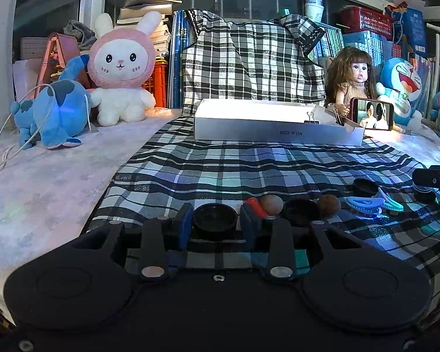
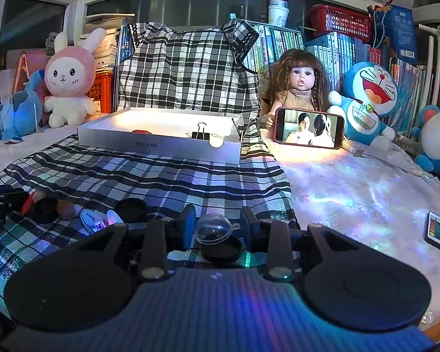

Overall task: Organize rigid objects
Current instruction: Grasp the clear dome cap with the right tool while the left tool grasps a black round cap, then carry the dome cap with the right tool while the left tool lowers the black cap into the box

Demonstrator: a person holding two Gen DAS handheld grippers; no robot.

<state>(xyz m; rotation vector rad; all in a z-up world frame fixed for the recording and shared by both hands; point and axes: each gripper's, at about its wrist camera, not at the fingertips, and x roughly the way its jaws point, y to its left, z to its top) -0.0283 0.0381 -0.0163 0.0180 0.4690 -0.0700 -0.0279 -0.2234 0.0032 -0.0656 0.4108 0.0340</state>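
Black cap between left jaws; clear dome between right.

The checked cloth is thin woven fabric, slightly creased. The white box looks like smooth matt cardboard. The clear dome is glossy plastic — the black cap duller. The rabbit toy is soft plush — the phone glossy.

Two low wrist views toward the shared white box.
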